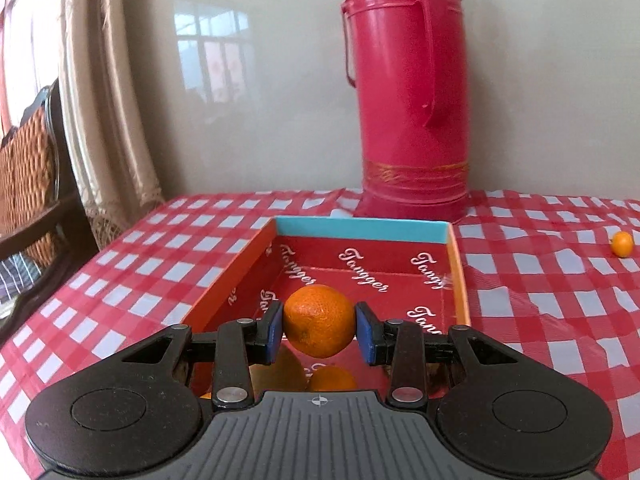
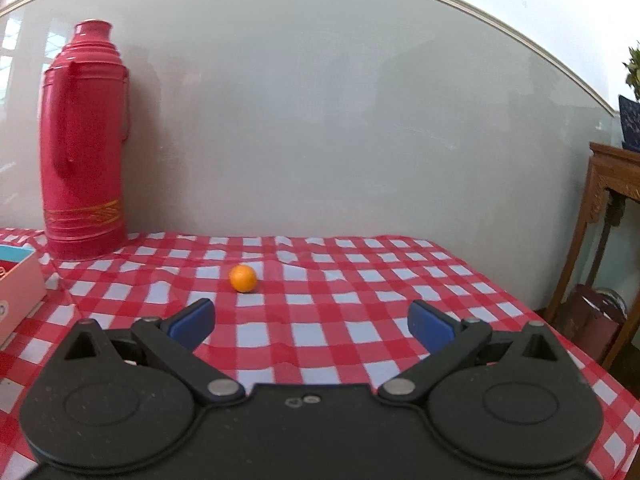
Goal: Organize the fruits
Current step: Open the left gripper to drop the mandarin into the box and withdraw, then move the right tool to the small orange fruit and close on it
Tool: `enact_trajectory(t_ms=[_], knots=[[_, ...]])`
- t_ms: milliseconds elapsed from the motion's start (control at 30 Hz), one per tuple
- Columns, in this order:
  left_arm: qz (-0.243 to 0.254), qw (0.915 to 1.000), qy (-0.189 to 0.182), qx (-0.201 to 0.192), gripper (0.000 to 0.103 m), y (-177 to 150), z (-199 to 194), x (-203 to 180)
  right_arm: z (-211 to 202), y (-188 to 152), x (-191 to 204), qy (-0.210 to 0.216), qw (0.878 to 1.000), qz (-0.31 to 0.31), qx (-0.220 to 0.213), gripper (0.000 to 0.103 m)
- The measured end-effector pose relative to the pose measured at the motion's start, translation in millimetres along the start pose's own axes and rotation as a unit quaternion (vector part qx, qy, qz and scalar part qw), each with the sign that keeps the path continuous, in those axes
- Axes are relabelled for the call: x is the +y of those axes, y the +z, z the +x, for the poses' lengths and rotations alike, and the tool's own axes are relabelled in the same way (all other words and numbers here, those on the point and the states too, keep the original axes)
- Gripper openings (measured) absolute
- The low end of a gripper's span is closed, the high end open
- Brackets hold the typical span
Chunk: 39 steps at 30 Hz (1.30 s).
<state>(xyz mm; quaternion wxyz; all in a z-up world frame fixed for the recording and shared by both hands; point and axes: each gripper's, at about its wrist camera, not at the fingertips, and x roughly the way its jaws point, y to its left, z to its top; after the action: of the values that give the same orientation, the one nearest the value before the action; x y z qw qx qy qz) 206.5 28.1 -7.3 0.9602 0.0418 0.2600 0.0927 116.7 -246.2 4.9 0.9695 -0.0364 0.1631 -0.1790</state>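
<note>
Left gripper tilted slightly down, fingers pinching orange above red box, more fruit inside; thermos behind; right gripper near level, fingers spread, small orange ahead on counter.

The tablecloth is checked red and white. The flask is pinkish red with gold bands. The box is red inside with white lettering, orange-sided, one blue end. The fruit is orange.
</note>
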Motion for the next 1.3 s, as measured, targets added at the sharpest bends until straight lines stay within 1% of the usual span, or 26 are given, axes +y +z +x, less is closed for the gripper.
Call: enact_trajectory(t_ms=[233, 333, 433, 533, 600, 633, 767, 867, 933, 1067, 1167, 1300], knots=[[-0.002, 0.9999, -0.003, 0.013, 0.038, 0, 5, 2, -8, 6, 22, 0.021, 1.000, -0.015, -0.009, 0.097], [-0.013, 0.9997, -0.007, 0.017, 0.038, 2, 6, 4, -11, 9, 32, 0.029, 0.999, -0.025, -0.011, 0.097], [-0.019, 0.9996, -0.010, 0.020, 0.042, 3, 7, 6, -11, 11, 41, 0.037, 0.999, -0.031, -0.013, 0.097], [-0.026, 0.9994, -0.013, 0.020, 0.053, 4, 7, 7, -13, 12, 50, 0.045, 0.998, -0.037, -0.017, 0.097], [-0.034, 0.9993, -0.004, 0.018, 0.075, 6, 6, 9, -13, 12, 54, 0.049, 0.998, -0.042, -0.017, 0.097], [-0.040, 0.9991, 0.003, 0.015, 0.077, 7, 5, 11, -14, 12, 56, 0.053, 0.997, -0.044, -0.018, 0.097], [-0.054, 0.9985, 0.003, 0.002, 0.079, 11, -5, 22, -15, 12, 62, 0.063, 0.997, -0.051, -0.021, 0.097], [-0.056, 0.9983, 0.012, -0.012, 0.089, 13, -18, 33, -13, 12, 67, 0.075, 0.996, -0.048, -0.018, 0.097], [-0.059, 0.9977, 0.020, -0.026, 0.090, 12, -29, 42, -11, 12, 70, 0.083, 0.995, -0.049, -0.014, 0.097], [-0.070, 0.9962, 0.032, -0.039, 0.091, 5, -48, 64, -8, 12, 75, 0.092, 0.994, -0.050, -0.011, 0.097], [-0.076, 0.9943, 0.056, -0.050, 0.096, -8, -59, 80, -3, 12, 78, 0.097, 0.994, -0.052, -0.006, 0.097], [-0.081, 0.9905, 0.092, -0.062, 0.098, -27, -69, 98, 6, 13, 82, 0.112, 0.992, -0.056, 0.008, 0.097]])
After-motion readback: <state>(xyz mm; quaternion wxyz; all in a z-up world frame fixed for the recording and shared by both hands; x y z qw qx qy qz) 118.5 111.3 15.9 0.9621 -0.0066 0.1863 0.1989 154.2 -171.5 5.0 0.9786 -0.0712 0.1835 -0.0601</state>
